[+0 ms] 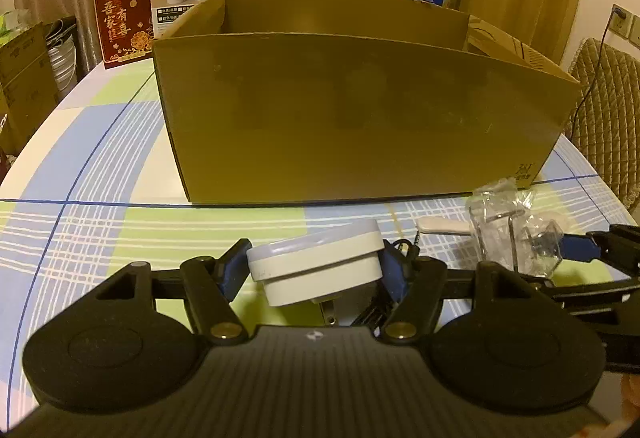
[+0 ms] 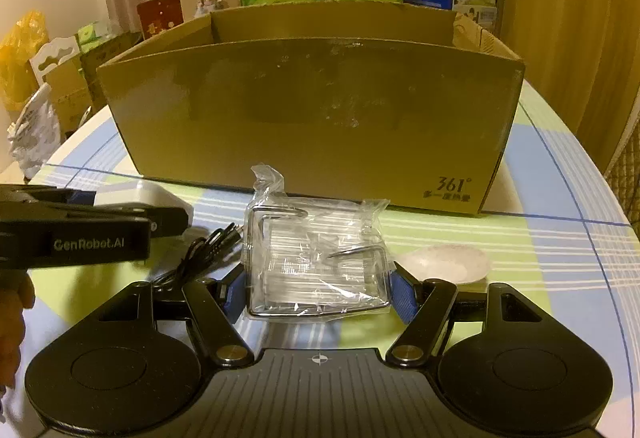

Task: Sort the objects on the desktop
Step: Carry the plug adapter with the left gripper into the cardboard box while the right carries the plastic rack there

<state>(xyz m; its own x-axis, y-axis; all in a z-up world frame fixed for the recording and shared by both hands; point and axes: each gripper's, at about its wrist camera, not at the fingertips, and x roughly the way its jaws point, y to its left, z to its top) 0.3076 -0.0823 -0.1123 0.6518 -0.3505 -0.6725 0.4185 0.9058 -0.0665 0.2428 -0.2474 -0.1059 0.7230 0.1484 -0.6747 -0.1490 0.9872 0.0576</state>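
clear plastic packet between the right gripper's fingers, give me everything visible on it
The clear plastic packet is a crinkled transparent bag holding a clear ridged block and bent metal wire parts. It lies flat on the checked tablecloth, in front of the cardboard box. The right gripper has a blue pad at each side of it, closed on it as far as can be seen. A black cable lies beside it. Its top end is bunched.

The left gripper [image 1: 314, 274] has its jaws clamped at centre; the right gripper [image 2: 320, 294], at its 3 o'clock, is likewise clamped.
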